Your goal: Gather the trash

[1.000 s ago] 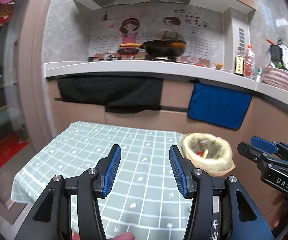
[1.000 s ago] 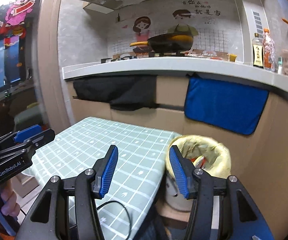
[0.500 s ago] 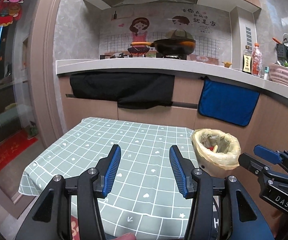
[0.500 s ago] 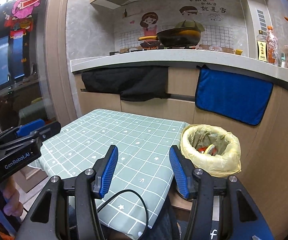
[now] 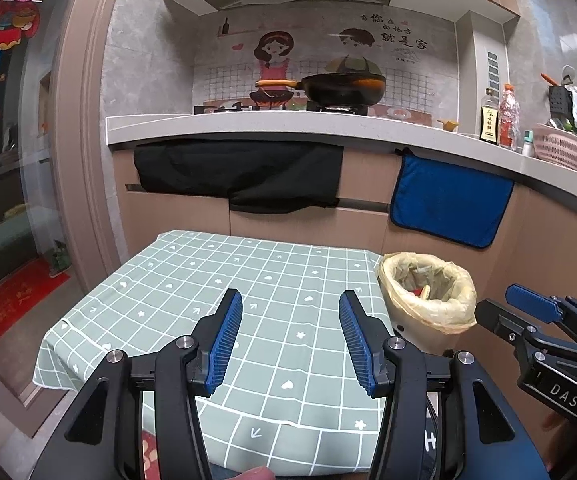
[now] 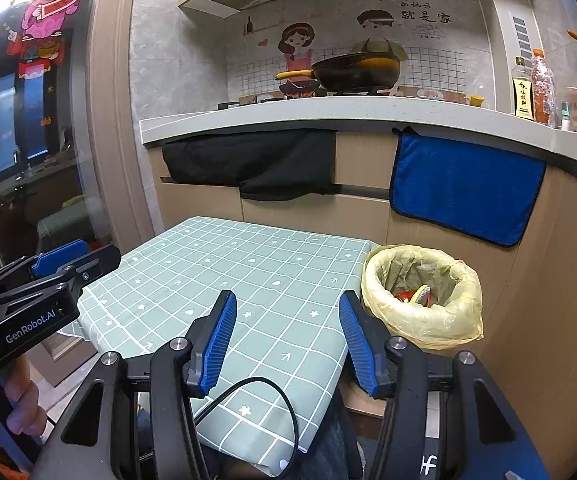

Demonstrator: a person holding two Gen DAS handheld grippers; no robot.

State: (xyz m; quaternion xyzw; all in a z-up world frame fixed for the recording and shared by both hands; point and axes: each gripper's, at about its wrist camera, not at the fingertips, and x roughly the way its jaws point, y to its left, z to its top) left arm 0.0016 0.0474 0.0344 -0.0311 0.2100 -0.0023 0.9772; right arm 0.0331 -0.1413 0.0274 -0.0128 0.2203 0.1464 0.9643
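**Table cleared, bin filled: a last check before stopping**

Both the left gripper (image 5: 290,338) and right gripper (image 6: 284,338) stand wide and empty above the bare tablecloth (image 5: 224,280). Trash lies in the lined bin (image 6: 422,292), just right of the table. Scanning edges for leftovers seems wise.

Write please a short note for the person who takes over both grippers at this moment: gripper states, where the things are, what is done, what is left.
Left gripper: open, nothing between its fingers, over the checked tablecloth.
Right gripper: open, empty, at the table's right edge near the bin.
Trash bin: on the floor right of the table, yellow liner, some red and orange trash already inside.
Done: no trash shows on the cloth.
Left: probably nothing on the table; check the places outside these views.
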